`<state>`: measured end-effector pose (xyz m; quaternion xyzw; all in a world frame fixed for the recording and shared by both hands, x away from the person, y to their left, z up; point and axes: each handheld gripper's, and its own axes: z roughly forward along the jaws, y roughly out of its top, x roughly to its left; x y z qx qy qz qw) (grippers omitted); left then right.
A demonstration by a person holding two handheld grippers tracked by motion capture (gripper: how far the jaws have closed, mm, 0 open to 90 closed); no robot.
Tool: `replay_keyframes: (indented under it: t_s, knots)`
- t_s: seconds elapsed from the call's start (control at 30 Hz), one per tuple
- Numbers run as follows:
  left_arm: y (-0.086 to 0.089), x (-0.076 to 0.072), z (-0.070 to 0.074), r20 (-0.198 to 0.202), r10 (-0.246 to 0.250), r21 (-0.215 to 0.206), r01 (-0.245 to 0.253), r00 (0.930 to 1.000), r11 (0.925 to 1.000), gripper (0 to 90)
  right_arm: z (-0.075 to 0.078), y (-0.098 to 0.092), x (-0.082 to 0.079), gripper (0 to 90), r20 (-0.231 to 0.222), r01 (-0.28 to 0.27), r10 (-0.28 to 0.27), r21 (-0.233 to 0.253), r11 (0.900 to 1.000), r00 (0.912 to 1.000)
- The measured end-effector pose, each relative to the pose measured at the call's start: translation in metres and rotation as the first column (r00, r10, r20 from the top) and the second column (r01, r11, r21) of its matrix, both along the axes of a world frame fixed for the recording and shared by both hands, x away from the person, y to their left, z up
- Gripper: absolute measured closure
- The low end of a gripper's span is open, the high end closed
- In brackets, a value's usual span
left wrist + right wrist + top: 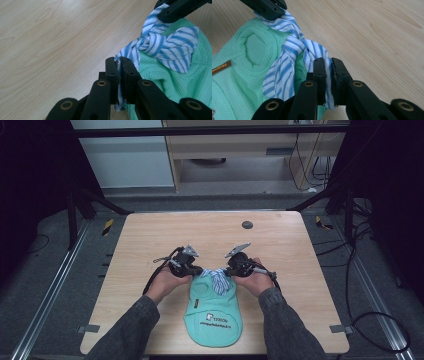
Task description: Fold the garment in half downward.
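High view: one mint knit garment point(214, 312), one striped blue-white tie point(217, 279), left gripper point(196, 271) and right gripper point(229, 270) each clamped tight on a tie end.

print on the green garment point(216, 319), too small to read

Garment point(214, 312) is laid on table point(150, 240) near front edge; tie point(217, 279) at its far end, between left gripper point(197, 270) and right gripper point(226, 269).
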<state>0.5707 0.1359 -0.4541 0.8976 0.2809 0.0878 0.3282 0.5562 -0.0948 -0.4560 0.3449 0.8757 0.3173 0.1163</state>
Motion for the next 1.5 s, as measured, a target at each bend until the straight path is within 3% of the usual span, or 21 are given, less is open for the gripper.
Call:
replay_keyframes:
  t_s: [0.3,0.93,1.5]
  knots:
    - [-0.003,-0.001,0.015,0.029,-0.033,0.020,0.033,0.9990,0.9993,85.2,0.012,-0.004,-0.002,82.7,0.041,-0.028,0.028,-0.011,1.000,0.9988]
    - [-0.005,0.000,0.032,0.068,-0.043,0.013,0.042,0.9968,0.9990,85.3,0.030,-0.007,-0.005,82.9,0.086,-0.063,0.066,-0.034,0.997,0.9941]
    - [-0.009,0.006,0.050,0.109,-0.056,0.044,0.052,0.9925,0.9977,85.3,0.044,-0.009,0.003,83.1,0.131,-0.083,0.088,-0.047,0.995,0.9874]
